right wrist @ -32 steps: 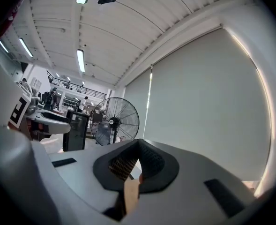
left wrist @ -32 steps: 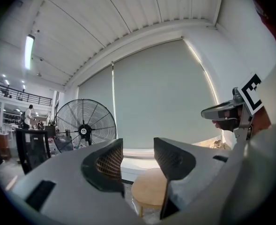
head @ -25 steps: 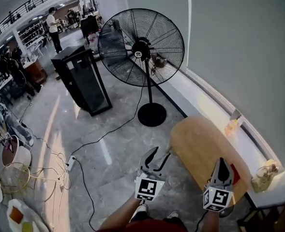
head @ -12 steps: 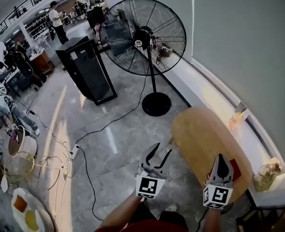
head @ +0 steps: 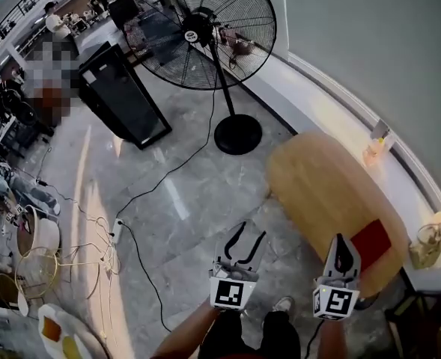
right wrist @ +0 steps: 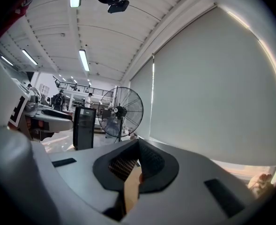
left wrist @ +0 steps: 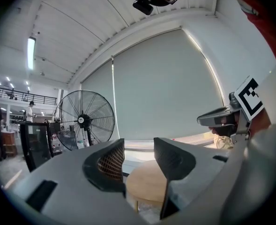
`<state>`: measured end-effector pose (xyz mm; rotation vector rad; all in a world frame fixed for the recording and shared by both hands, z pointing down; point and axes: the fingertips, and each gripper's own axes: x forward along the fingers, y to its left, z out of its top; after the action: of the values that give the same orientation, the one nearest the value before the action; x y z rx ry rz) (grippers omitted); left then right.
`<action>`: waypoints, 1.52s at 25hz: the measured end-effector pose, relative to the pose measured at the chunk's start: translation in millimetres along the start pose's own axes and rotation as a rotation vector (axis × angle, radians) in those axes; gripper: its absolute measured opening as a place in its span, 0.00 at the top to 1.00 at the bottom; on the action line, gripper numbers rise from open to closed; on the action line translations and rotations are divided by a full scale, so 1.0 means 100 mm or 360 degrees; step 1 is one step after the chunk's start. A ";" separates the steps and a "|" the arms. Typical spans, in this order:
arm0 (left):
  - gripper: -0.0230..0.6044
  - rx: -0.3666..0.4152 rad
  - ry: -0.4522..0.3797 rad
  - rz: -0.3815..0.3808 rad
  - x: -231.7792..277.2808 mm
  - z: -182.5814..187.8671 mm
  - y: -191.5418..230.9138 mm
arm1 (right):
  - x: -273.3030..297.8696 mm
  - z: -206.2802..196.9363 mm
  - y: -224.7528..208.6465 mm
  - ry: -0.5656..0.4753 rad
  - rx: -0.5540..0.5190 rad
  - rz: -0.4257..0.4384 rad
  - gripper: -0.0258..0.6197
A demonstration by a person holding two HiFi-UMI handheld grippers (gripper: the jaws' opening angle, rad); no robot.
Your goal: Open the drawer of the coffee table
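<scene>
Closer now to coffee table [head: 321,189] — L claw [head: 250,232] released, R claw [head: 341,239] clenched on nothing; fan [head: 198,34] + cable [head: 164,175] beyond it.

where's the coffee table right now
Head view, right side: the oval coffee table stands by the window ledge, ahead of the right gripper, with the fan base to its upper left.

table [head: 317,185] rt, cables [head: 93,259] left, fan [head: 195,36] ahead

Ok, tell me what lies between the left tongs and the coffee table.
Only bare marble floor, seen in the head view. The open, empty left tongs hang beside the coffee table, apart from it.
</scene>
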<state>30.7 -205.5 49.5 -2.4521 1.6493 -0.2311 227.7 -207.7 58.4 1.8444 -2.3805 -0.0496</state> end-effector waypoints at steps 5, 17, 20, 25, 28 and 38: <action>0.66 -0.0033 0.0022 -0.0070 0.13 -0.86 0.03 | 0.18 -0.79 0.22 0.0010 -0.0001 -0.0066 0.97; 0.66 0.0055 0.0096 -0.0246 0.29 -3.57 -0.64 | 0.26 -3.32 0.68 0.0015 0.0008 -0.0085 0.97; 0.66 0.0054 0.0067 -0.0259 0.33 -4.25 -0.78 | 0.33 -3.94 0.89 0.0001 -0.0047 -0.0031 0.97; 0.66 0.0071 0.0062 -0.0304 0.35 -5.20 -1.00 | 0.49 -4.82 1.08 -0.0007 -0.0045 0.0019 0.97; 0.66 0.0006 0.0002 -0.0309 0.35 -5.66 -1.11 | 0.57 -5.28 1.14 -0.0018 -0.0078 0.0068 0.97; 0.66 -0.0227 -0.0062 -0.0286 0.46 -6.68 -1.21 | 0.78 -6.23 1.17 0.0014 -0.0149 0.0119 0.97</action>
<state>5.3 -243.7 728.4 -2.6954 1.4781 -0.0915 172.5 -220.3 694.9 1.7101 -2.3951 -0.1430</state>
